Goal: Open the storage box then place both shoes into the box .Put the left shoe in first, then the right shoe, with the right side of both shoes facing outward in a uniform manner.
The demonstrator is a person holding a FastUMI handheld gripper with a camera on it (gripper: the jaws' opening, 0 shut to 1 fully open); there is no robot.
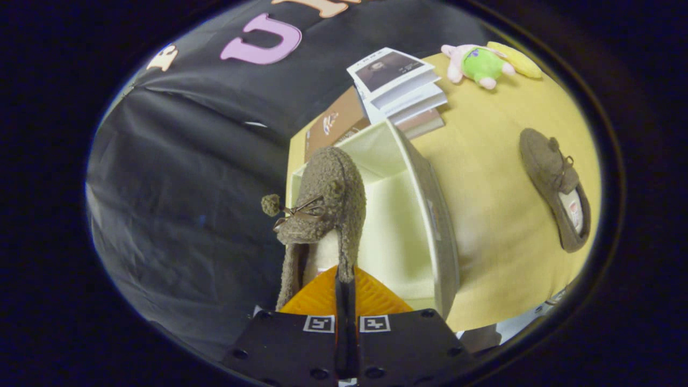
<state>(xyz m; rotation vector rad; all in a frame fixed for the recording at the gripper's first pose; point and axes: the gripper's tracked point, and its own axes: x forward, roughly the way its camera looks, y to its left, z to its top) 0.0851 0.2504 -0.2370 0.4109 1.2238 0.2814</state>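
Note:
My gripper is shut on the rim of a brown fuzzy shoe with a pompom and a bow. The shoe hangs from the fingers, toe pointing away, over the open pale storage box, whose cream inside shows just beyond the shoe. The view is tilted. A second matching brown shoe lies flat on the yellow table past the box's far wall, apart from it.
A stack of books sits behind the box, next to a brown flat piece. A pink and green plush toy with a yellow item lies further back on the table.

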